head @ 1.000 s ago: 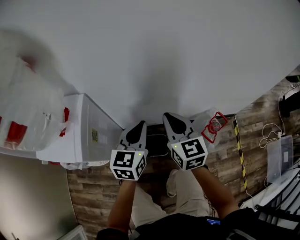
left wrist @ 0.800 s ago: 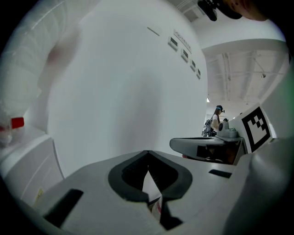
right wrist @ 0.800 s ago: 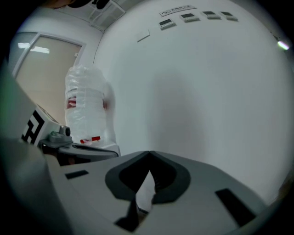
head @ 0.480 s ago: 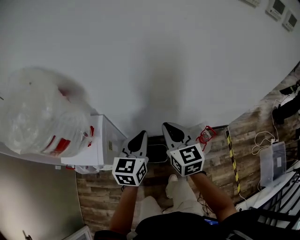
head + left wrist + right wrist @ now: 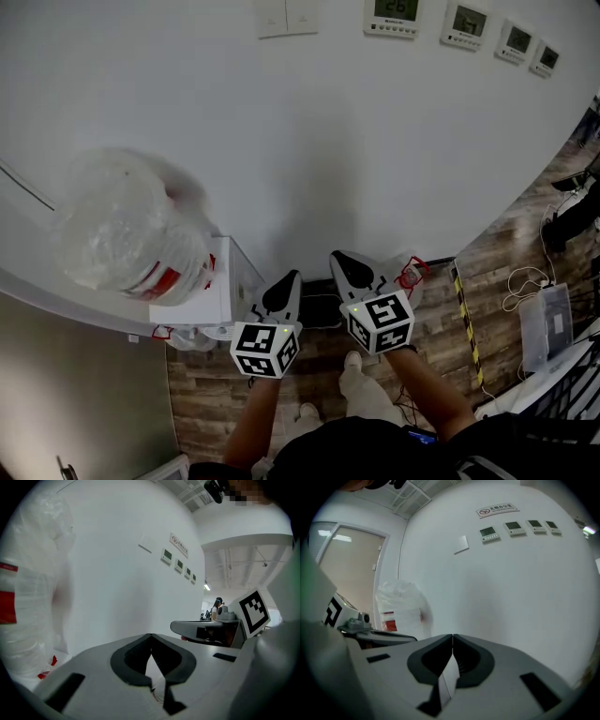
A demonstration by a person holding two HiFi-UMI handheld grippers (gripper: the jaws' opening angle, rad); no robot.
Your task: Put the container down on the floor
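Observation:
Both grippers are held side by side in front of a white wall, above the wooden floor [image 5: 206,403]. My left gripper [image 5: 286,281] is shut and empty; its jaws also meet with nothing between them in the left gripper view [image 5: 150,641]. My right gripper [image 5: 342,260] is shut too, and the right gripper view [image 5: 452,641] shows only bare wall past it. A dark flat container [image 5: 319,307] lies on the floor against the wall, below and between the two grippers. Neither gripper touches it.
A white cabinet [image 5: 211,295] stands at the left with a bulging clear plastic bag [image 5: 127,230] with red print on top. A small clear bag with red [image 5: 410,275] lies right of the grippers. Yellow-black tape [image 5: 464,323] and cables [image 5: 525,281] cross the floor; wall panels [image 5: 394,14] hang high.
The head view has tilted up: wall panels have come into sight and the bag and cabinet have slid right in the picture. Both grippers stay shut, side by side.

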